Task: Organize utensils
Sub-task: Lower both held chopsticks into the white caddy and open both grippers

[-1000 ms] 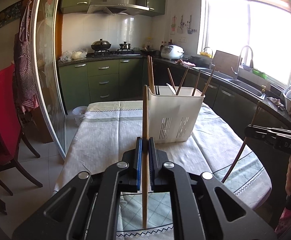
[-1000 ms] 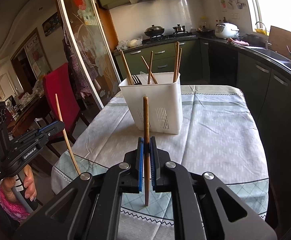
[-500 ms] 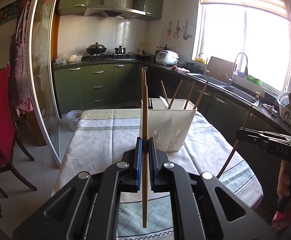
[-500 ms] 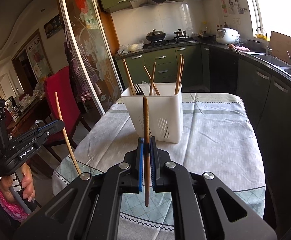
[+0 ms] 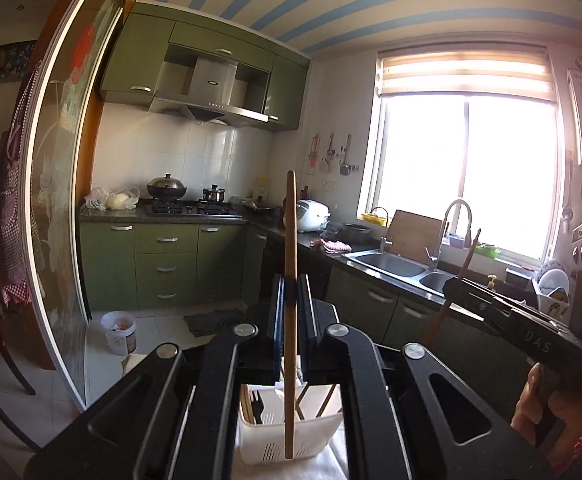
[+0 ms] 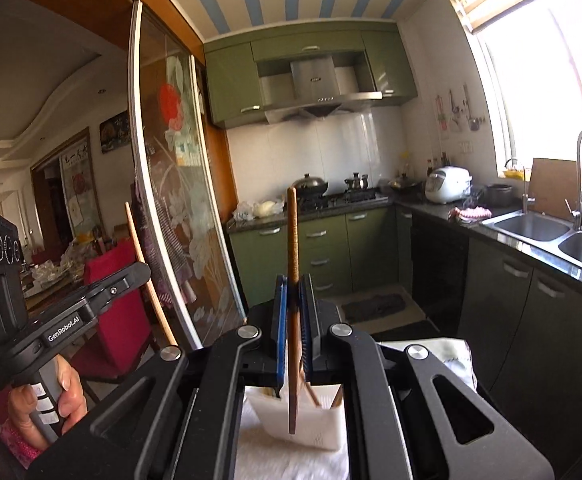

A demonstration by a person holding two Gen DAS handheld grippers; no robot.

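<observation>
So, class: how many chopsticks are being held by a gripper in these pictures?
2. One chopstick stands upright, clamped in the left gripper; the other chopstick is clamped upright in the right gripper. More sit in the white basket below, partly hidden.

Green cabinets (image 5: 167, 264) — bright window (image 5: 467, 176), striped ceiling (image 5: 331, 4) overhead.

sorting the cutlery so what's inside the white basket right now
In the basket, a black fork, a white utensil and a few leaning chopsticks show. The left gripper and its held chopstick cover the rest.
</observation>
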